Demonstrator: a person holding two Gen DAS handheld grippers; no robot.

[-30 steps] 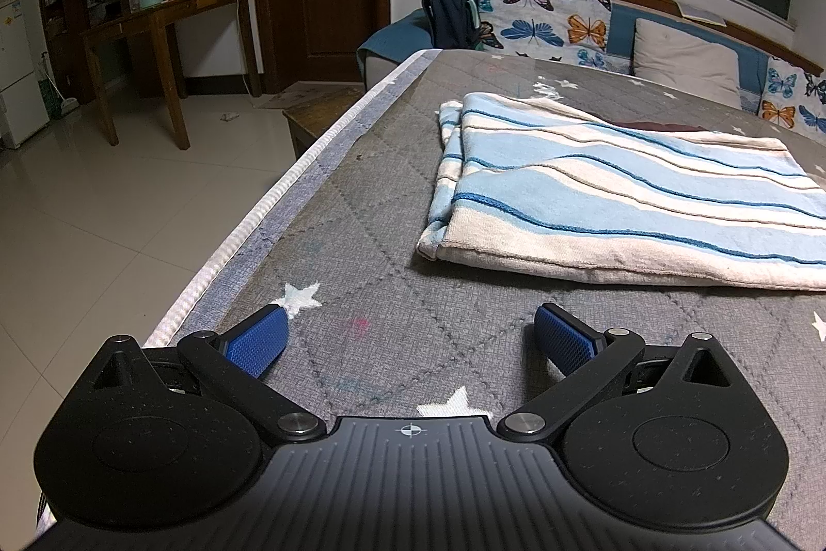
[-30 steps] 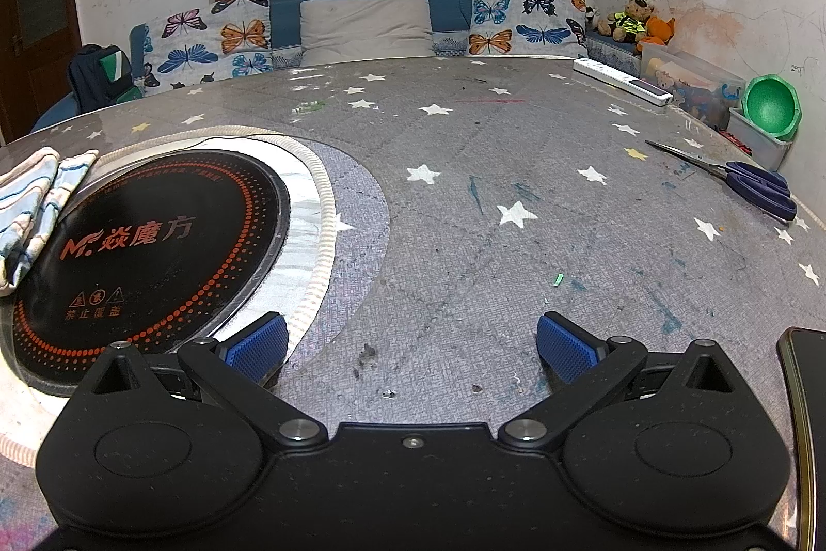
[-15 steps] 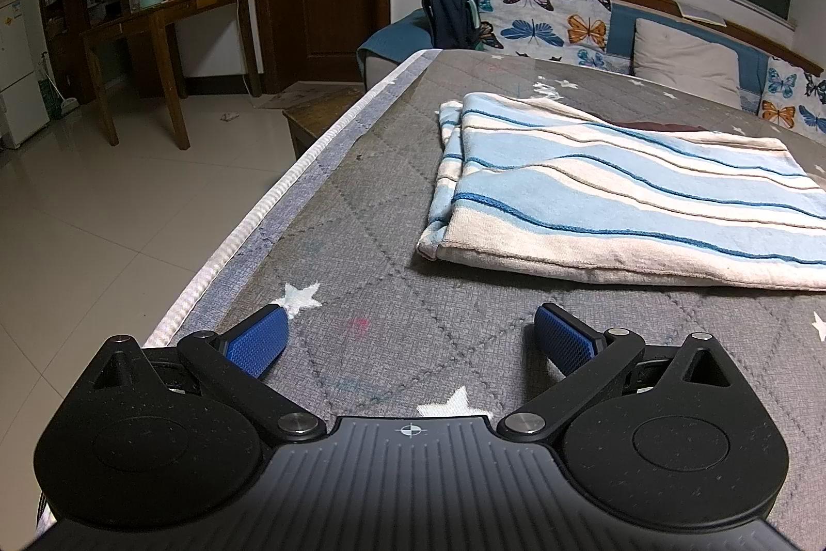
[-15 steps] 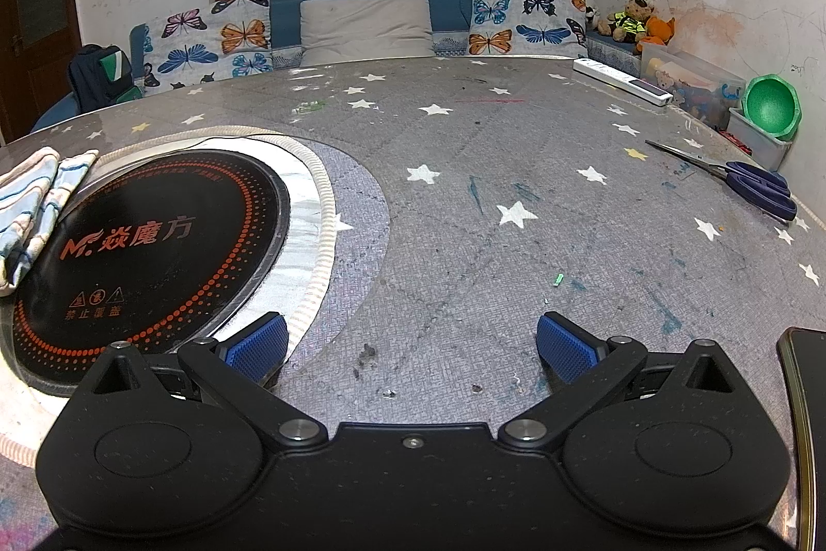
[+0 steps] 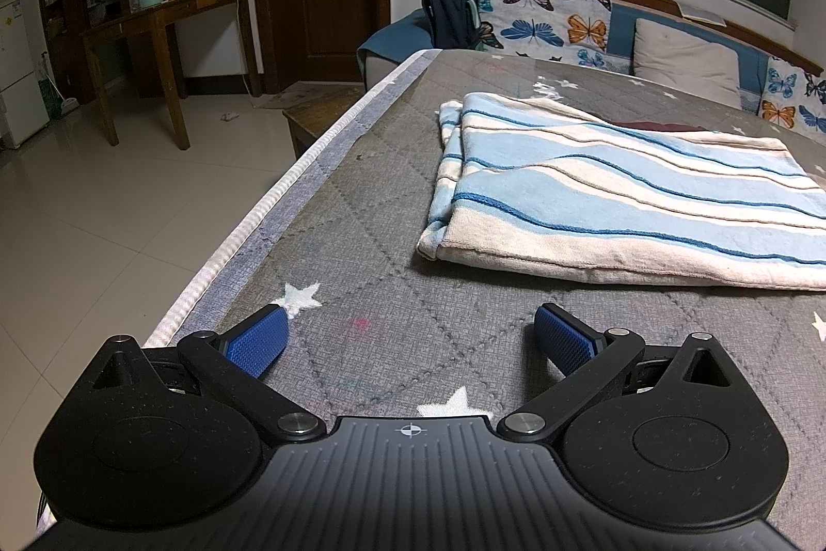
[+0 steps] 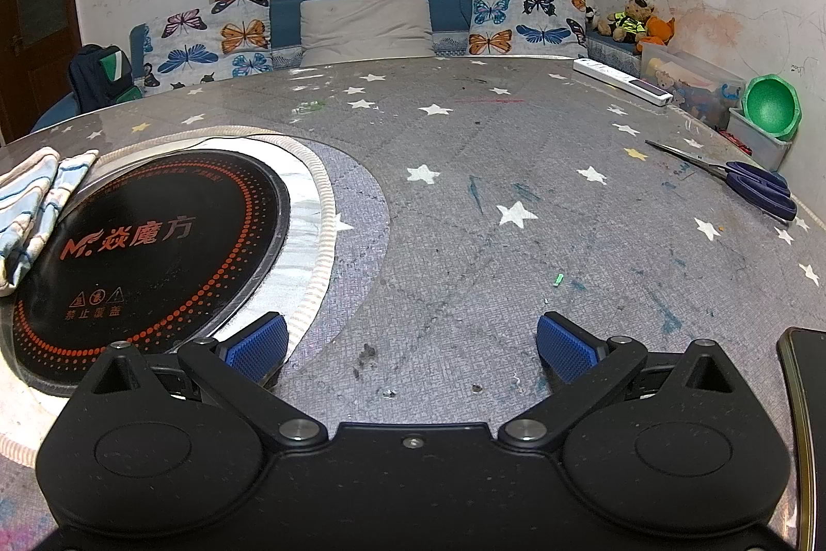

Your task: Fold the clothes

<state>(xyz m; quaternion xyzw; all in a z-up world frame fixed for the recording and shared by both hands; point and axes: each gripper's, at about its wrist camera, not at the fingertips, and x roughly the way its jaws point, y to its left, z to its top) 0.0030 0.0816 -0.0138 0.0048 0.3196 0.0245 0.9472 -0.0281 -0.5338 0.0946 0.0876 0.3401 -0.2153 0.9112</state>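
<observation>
My left gripper (image 5: 410,336) spread wide, empty, low over table (image 5: 361,210); striped cloth (image 5: 619,200) lies folded flat just ahead, near table's left edge; my right gripper (image 6: 411,342) also wide, empty, parked beside hotplate (image 6: 149,236); fold looks finished, so nothing gripped.

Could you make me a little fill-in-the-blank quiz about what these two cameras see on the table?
1. The folded towel is white with ____ stripes.
2. Both the left gripper and the right gripper have their jaws ____.
3. Near the table's right edge lies a pair of blue-handled ____.
4. The toy green bowl sits beside the ____ at the table's right.

Missing words: blue; open; scissors; wall
</observation>
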